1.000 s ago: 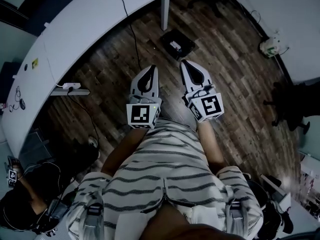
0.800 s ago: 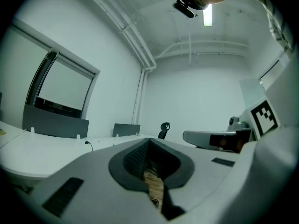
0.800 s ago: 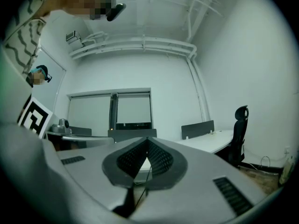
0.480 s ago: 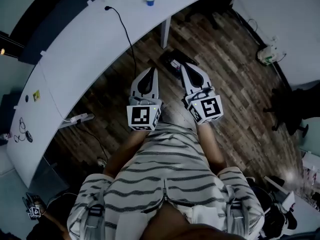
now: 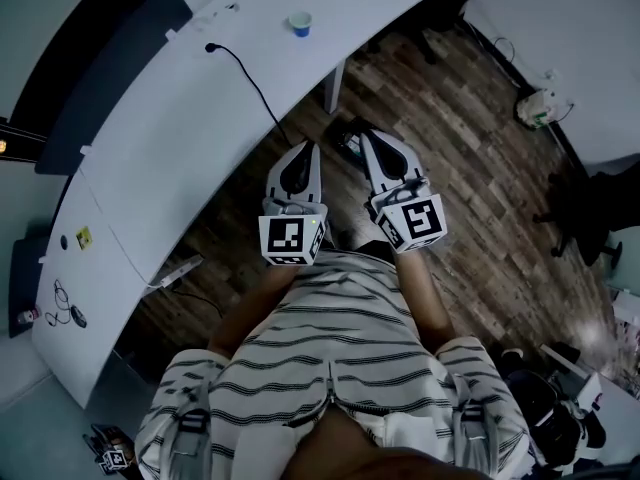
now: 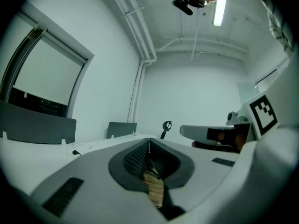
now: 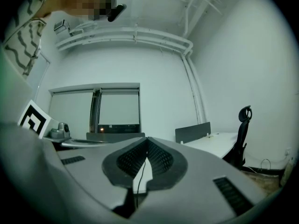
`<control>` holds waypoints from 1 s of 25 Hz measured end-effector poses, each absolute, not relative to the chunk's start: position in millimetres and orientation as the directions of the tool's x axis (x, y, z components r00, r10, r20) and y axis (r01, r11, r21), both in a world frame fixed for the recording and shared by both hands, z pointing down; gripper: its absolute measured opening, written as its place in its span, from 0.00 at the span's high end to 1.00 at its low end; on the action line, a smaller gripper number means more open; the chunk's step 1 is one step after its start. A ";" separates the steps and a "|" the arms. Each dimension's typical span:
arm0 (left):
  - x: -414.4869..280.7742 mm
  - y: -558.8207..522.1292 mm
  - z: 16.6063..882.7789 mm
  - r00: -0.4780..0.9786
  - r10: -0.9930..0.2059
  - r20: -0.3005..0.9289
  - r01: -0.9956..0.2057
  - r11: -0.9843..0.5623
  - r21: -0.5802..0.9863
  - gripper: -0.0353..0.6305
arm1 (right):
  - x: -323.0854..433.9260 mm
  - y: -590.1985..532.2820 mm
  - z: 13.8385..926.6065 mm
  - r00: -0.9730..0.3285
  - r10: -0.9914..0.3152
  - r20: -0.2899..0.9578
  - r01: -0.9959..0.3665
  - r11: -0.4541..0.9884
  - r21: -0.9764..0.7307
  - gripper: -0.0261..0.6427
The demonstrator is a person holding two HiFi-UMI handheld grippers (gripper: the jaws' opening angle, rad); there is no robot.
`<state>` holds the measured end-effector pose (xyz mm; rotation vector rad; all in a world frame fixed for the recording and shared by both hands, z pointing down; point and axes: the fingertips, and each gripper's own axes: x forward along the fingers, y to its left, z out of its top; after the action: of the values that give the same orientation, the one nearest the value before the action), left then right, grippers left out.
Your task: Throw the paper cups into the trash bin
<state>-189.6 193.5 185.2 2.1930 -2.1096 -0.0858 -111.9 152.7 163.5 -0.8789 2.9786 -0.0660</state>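
Observation:
A paper cup [image 5: 300,22] with a blue band stands on the long white desk [image 5: 170,138] at the top of the head view, well beyond both grippers. My left gripper [image 5: 304,150] and right gripper [image 5: 369,134] are held side by side in front of the person's striped shirt, above the wooden floor and pointing toward the desk. Both are shut with nothing in them. In the left gripper view the jaws [image 6: 149,142] meet along a closed line, and in the right gripper view the jaws [image 7: 147,141] do the same. No trash bin is visible.
A black cable [image 5: 250,83] runs across the desk and down to the floor. A white desk leg [image 5: 335,86] stands just ahead of the grippers, with a dark flat object [image 5: 348,134] on the floor beside it. A power strip [image 5: 180,268] lies at left; a black chair [image 5: 590,218] stands at right.
The desk has drawn closer and fills more of the head view, and the paper cup has come into sight on it. Both grippers have stayed shut and side by side.

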 end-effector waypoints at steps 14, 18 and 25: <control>-186.7 108.1 203.3 0.036 -0.996 0.077 -0.991 -0.026 0.133 0.91 | -107.1 73.3 176.8 -0.838 -0.546 -0.005 -0.544 0.836 -0.068 0.94; -184.4 80.5 199.7 0.011 -0.997 0.072 -0.994 -0.003 0.111 0.91 | -106.0 46.0 176.1 -0.852 -0.524 -0.009 -0.522 0.850 -0.066 0.94; -182.8 44.8 201.8 -0.023 -0.996 0.089 -0.995 0.032 0.099 0.91 | -107.2 10.8 177.5 -0.865 -0.501 -0.012 -0.499 0.864 -0.070 0.94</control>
<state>-182.8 44.8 201.8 2.0980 -2.1560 -0.0144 -107.2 10.8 177.5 -0.8063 3.0042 -0.1011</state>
